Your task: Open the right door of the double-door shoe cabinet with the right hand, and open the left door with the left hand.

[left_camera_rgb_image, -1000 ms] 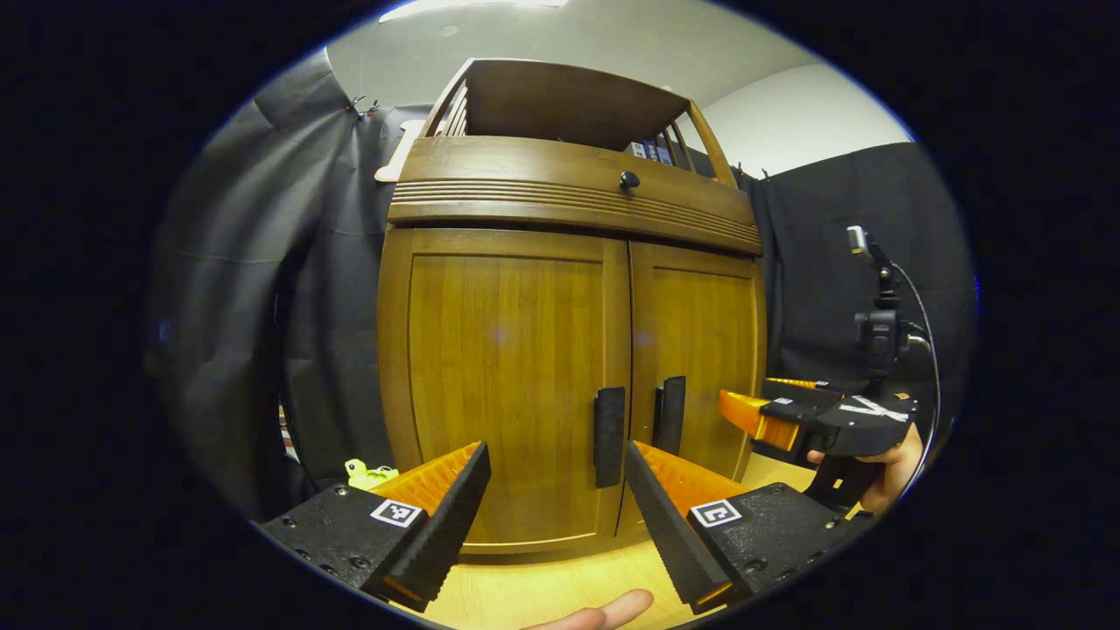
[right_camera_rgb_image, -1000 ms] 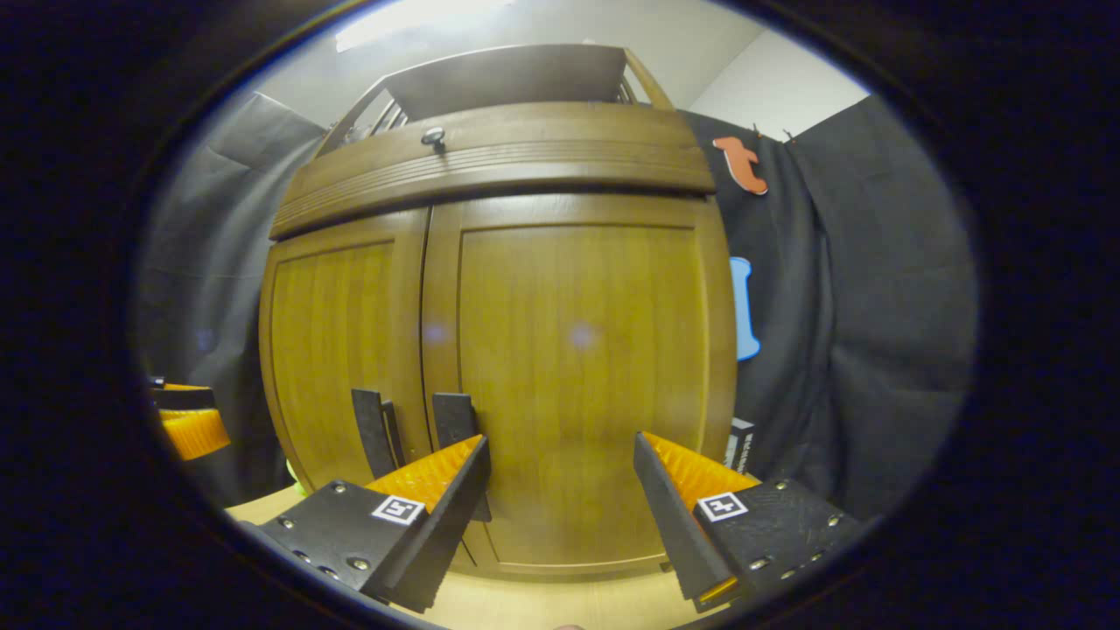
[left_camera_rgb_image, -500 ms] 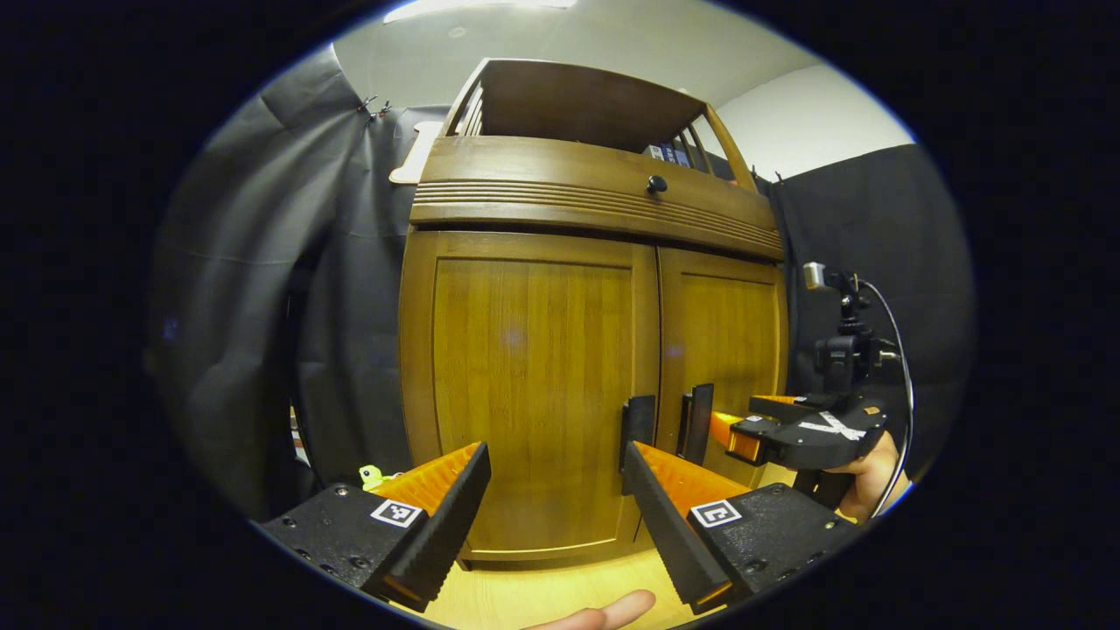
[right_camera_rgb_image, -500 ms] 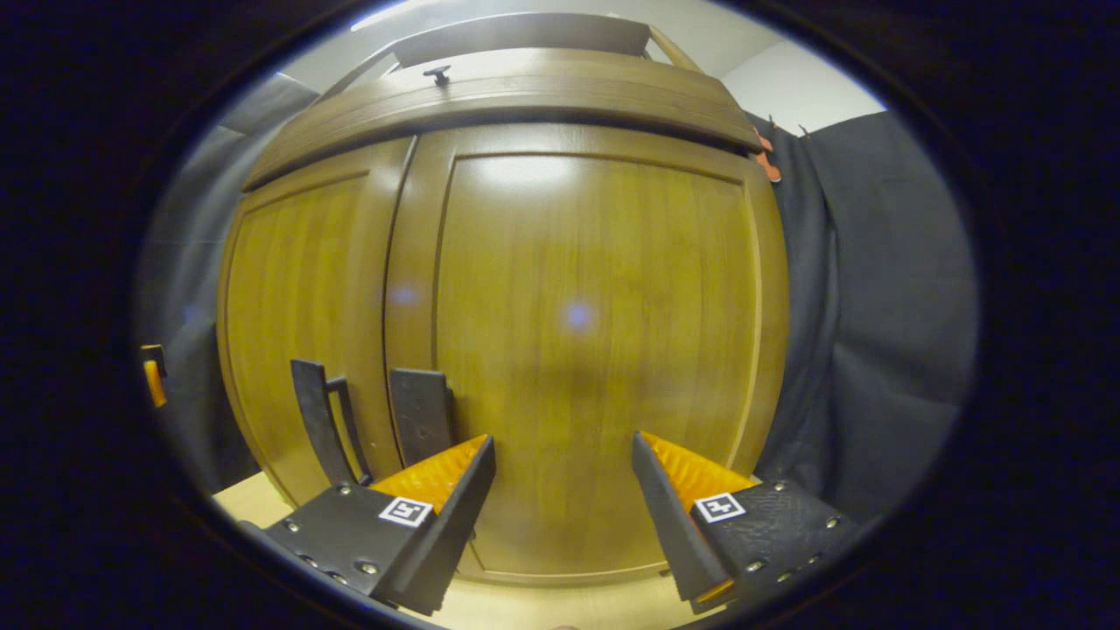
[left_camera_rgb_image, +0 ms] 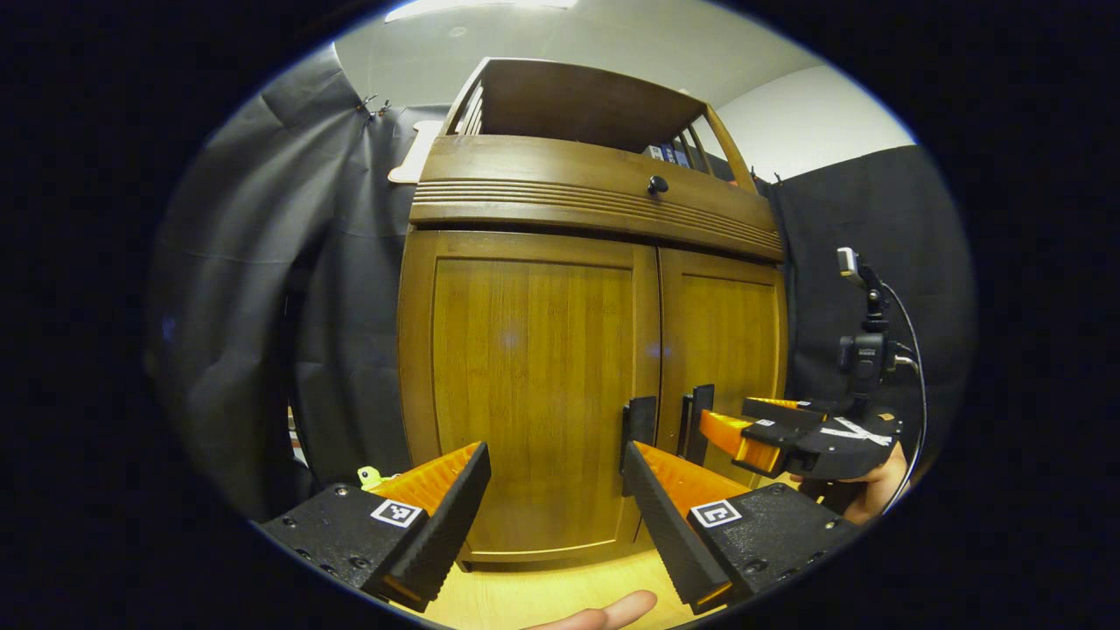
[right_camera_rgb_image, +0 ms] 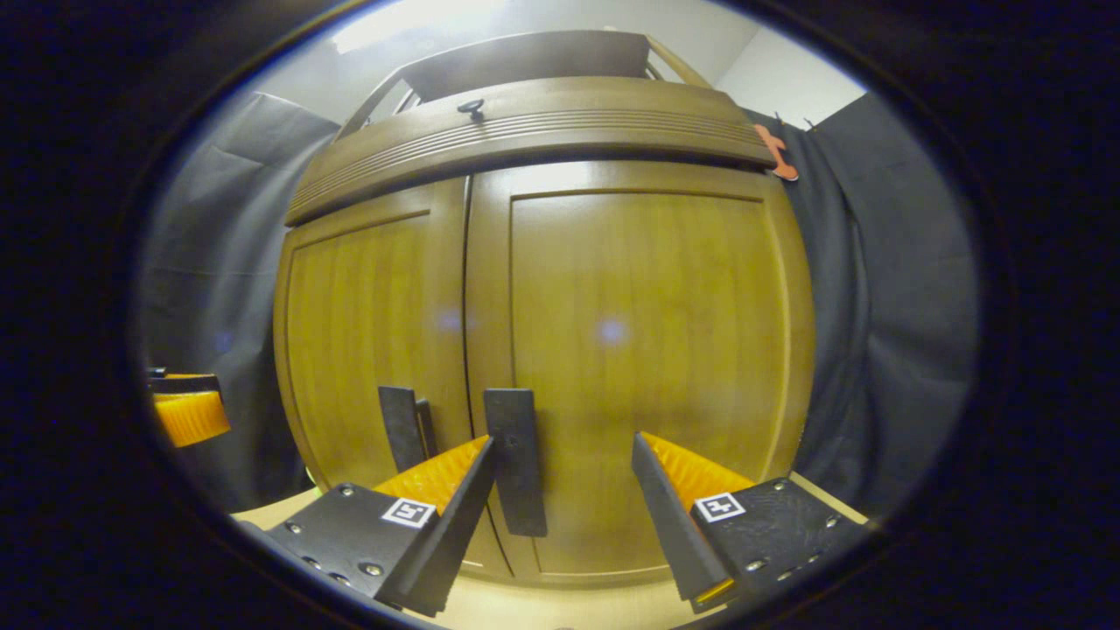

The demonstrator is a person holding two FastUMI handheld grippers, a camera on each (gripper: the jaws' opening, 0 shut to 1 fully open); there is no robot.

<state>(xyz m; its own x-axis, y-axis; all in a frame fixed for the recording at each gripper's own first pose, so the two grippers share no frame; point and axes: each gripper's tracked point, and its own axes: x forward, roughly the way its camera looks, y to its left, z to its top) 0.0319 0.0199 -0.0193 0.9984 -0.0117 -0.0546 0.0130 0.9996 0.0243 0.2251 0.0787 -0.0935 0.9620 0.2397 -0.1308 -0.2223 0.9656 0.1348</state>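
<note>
The brown wooden shoe cabinet stands in front with both doors closed. In the left gripper view, my left gripper (left_camera_rgb_image: 556, 516) is open and faces the left door (left_camera_rgb_image: 525, 394); the left door's dark handle (left_camera_rgb_image: 639, 429) rises just behind its right finger. The right door's handle (left_camera_rgb_image: 697, 420) is beside it, and the right gripper (left_camera_rgb_image: 744, 433), held by a hand (left_camera_rgb_image: 875, 490), points at it from the right. In the right gripper view, my right gripper (right_camera_rgb_image: 564, 516) is open before the right door (right_camera_rgb_image: 647, 350). That door's handle (right_camera_rgb_image: 516, 459) stands at the left side of the gap, by the left finger.
A drawer with a round knob (left_camera_rgb_image: 657, 185) runs above the doors, under an open railed shelf. A small yellow-green object (left_camera_rgb_image: 372, 477) lies at the cabinet's lower left. Light wooden surface (left_camera_rgb_image: 525, 595) spreads below the cabinet. Black cloth hangs on both sides.
The right gripper has shifted left along the right door, so the door's handle now sits inside its gap. The left gripper moved slightly left earlier, then held still. Both doors stay closed.
</note>
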